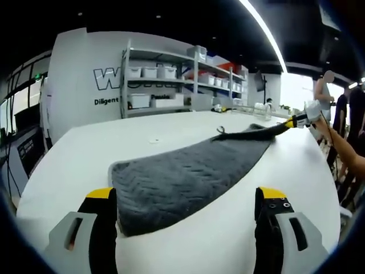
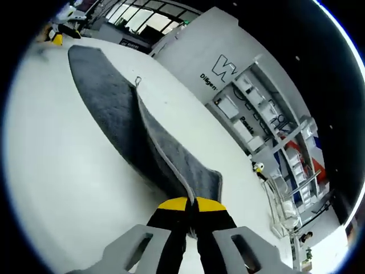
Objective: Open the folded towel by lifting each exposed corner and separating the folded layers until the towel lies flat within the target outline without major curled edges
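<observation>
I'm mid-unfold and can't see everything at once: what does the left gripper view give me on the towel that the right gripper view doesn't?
Left gripper view: its own jaws stand open, astride the towel's near end, which lies flat on the white table; the right gripper lifts the far corner. Right gripper view: the right gripper is clamped on the towel edge, which rises as a raised fold; a hanging loop shows. Both: grey towel, white table, shelving.

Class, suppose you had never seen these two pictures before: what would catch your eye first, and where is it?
First, the dark grey towel stretched long across the white table. In the right gripper view, the right gripper is shut on the towel's edge, lifting it into a ridge. In the left gripper view, the left gripper stands open over the towel's near end, with grey shelves of white bins behind.
</observation>
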`<action>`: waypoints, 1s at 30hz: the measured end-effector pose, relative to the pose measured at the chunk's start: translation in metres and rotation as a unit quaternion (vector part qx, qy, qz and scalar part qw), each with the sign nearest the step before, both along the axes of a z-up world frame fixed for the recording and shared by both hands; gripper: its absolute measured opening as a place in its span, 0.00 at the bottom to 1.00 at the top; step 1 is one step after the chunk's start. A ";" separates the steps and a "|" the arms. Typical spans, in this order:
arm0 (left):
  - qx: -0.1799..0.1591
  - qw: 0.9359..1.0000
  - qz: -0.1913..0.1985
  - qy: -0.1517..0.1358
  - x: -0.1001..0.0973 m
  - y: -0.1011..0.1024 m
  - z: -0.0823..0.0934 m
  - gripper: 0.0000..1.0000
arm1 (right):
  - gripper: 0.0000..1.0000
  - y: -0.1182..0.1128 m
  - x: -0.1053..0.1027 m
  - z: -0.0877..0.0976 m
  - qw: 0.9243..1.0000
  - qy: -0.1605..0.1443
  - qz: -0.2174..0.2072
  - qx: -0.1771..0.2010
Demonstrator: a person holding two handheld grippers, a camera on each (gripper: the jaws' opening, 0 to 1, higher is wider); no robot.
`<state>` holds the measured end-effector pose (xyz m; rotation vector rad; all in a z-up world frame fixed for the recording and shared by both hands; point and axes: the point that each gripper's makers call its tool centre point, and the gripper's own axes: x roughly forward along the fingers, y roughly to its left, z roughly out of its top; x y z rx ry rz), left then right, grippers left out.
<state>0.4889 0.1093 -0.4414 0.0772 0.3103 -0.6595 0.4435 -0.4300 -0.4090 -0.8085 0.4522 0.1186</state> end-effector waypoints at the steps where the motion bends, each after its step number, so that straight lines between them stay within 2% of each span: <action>1: 0.000 1.000 0.000 0.001 0.000 0.000 0.000 0.99 | 0.00 0.000 -0.005 -0.001 1.000 0.000 0.001 0.002; 5: 0.001 1.000 0.003 0.001 0.001 0.001 0.000 0.99 | 0.00 -0.003 -0.021 -0.004 1.000 0.002 0.007 0.016; 10: 0.000 1.000 0.004 0.000 0.003 0.003 0.000 0.99 | 0.00 -0.013 -0.031 -0.013 1.000 0.014 0.006 0.025; 17: -0.002 1.000 0.006 -0.001 0.005 0.005 0.002 0.99 | 0.00 -0.034 -0.029 -0.039 0.998 0.052 -0.014 0.041; 21: -0.004 1.000 0.009 -0.003 0.007 0.006 0.004 0.98 | 0.00 -0.044 -0.033 -0.061 0.995 0.083 -0.030 0.043; 28: -0.003 1.000 0.009 -0.004 0.009 0.007 0.004 0.98 | 0.01 -0.044 -0.034 -0.073 0.991 0.103 -0.036 0.076; 30: -0.002 1.000 0.011 -0.002 0.009 0.007 0.004 0.98 | 0.06 -0.043 -0.035 -0.076 0.989 0.107 -0.037 0.093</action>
